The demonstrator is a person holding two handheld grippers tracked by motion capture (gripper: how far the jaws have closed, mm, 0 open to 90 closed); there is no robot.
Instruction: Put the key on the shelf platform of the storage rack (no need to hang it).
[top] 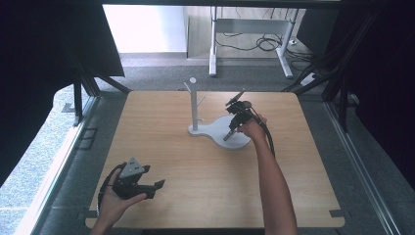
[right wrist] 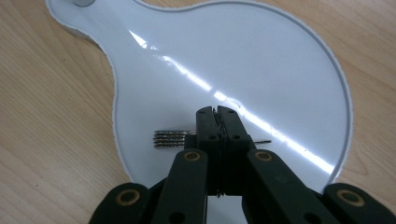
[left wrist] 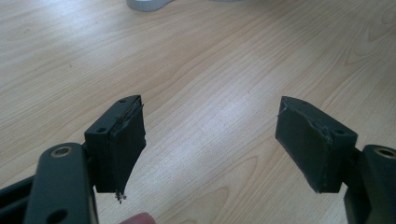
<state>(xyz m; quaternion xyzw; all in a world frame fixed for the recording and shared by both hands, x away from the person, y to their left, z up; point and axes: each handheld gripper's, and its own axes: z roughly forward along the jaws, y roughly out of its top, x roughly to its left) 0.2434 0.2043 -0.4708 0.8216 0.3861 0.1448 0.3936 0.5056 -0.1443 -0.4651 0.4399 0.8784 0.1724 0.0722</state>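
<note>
A white jewellery stand has a flat rounded base (top: 214, 129) and an upright post (top: 194, 105) with short side branches. My right gripper (top: 229, 137) points down at the base (right wrist: 243, 56), its tips just above it. Its jaws (right wrist: 216, 111) are shut on a thin ridged metal piece (right wrist: 169, 138) that sticks out on both sides. My left gripper (top: 155, 188) rests in the person's hand near the table's front left. In the left gripper view it (left wrist: 210, 103) stands wide open over bare wood, with nothing between its pads (left wrist: 306, 140).
The wooden table (top: 186, 161) is bordered by grey floor and dark curtains. A desk frame with cables (top: 254, 39) stands beyond the far edge. An edge of the stand's base (left wrist: 144, 4) is at the top of the left gripper view.
</note>
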